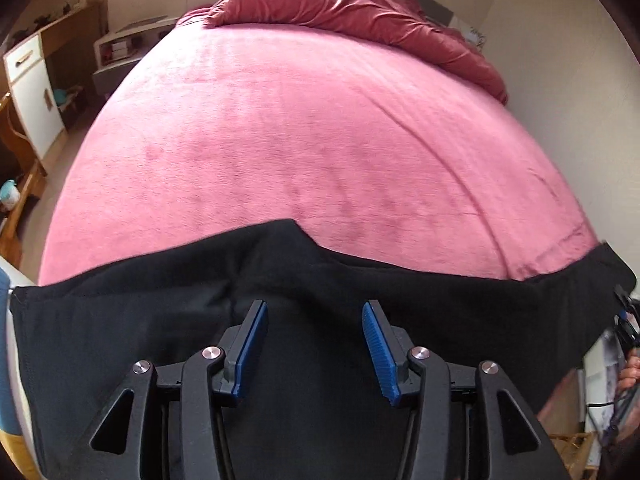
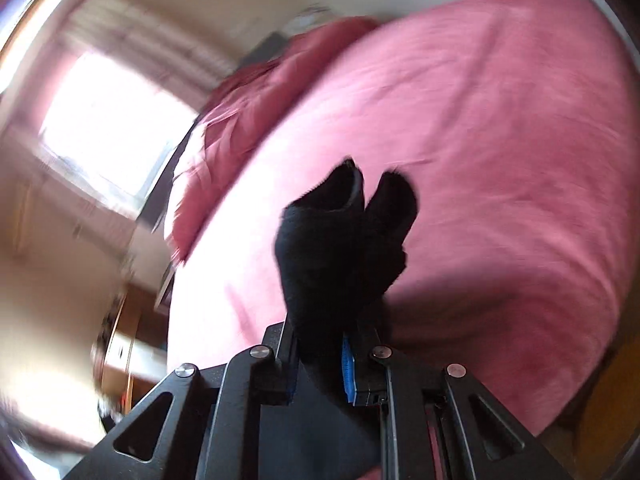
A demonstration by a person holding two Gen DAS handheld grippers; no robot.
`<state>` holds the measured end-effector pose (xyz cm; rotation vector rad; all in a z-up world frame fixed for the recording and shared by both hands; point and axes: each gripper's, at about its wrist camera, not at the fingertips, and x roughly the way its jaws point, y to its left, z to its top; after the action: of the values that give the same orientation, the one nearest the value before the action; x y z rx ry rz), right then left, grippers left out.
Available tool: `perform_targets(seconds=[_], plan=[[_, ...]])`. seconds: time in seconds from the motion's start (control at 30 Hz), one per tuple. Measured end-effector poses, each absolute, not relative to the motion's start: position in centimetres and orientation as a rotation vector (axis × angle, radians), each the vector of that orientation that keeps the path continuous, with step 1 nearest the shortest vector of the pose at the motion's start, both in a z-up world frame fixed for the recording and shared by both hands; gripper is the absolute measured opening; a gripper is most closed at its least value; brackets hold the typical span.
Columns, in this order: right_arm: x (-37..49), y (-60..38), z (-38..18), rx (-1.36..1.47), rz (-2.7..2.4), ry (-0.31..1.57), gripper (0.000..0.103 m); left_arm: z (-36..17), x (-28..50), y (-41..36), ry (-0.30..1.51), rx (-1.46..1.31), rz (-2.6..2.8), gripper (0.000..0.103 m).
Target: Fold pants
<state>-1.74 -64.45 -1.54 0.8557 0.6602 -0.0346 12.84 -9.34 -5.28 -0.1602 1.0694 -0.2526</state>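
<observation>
Right wrist only: jaws pinching pants (image 2: 340,240).

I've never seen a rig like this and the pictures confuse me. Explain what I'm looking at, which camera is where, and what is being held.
These are two handheld grippers, one in each of a person's hands, each with a fisheye camera looking along its two blue-padded fingers. The left wrist view shows the left gripper open, with the black pants spread under it at the near edge of a bed covered by a pink blanket; a darker red duvet is bunched at the far end. The right wrist view is motion-blurred: the right gripper is shut on a bunch of the pants fabric, above the same bed.
</observation>
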Motion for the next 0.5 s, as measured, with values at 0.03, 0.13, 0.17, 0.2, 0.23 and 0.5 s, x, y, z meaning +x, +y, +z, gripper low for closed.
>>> perform_targets(seconds=[0.03, 0.13, 0.17, 0.2, 0.23, 0.5], plan=[[-1.6, -63.2, -1.0, 0.823, 0.0, 0.668, 0.017, -5.3, 12.5, -9.8, 1.075, -0.172, -0.279, 0.05], [-0.7, -58.9, 0.0, 0.734, 0.092, 0.711, 0.017, -5.4, 11.0, -10.6, 1.102, -0.195, -0.366, 0.05], [-0.3, -57.2, 0.2, 0.702, 0.117, 0.729, 0.017, -5.5, 10.6, -10.8, 1.109, -0.195, -0.384, 0.05], [0.0, -56.0, 0.2, 0.685, 0.141, 0.742, 0.017, -5.7, 10.0, -11.1, 1.119, -0.198, -0.406, 0.05], [0.2, -54.7, 0.1, 0.671, 0.168, 0.758, 0.017, -5.8, 9.5, -11.2, 1.125, -0.201, -0.418, 0.05], [1.2, -43.1, -3.1, 0.478, 0.357, 0.948, 0.017, -6.8, 7.2, -9.7, 1.187, -0.352, -0.503, 0.049]])
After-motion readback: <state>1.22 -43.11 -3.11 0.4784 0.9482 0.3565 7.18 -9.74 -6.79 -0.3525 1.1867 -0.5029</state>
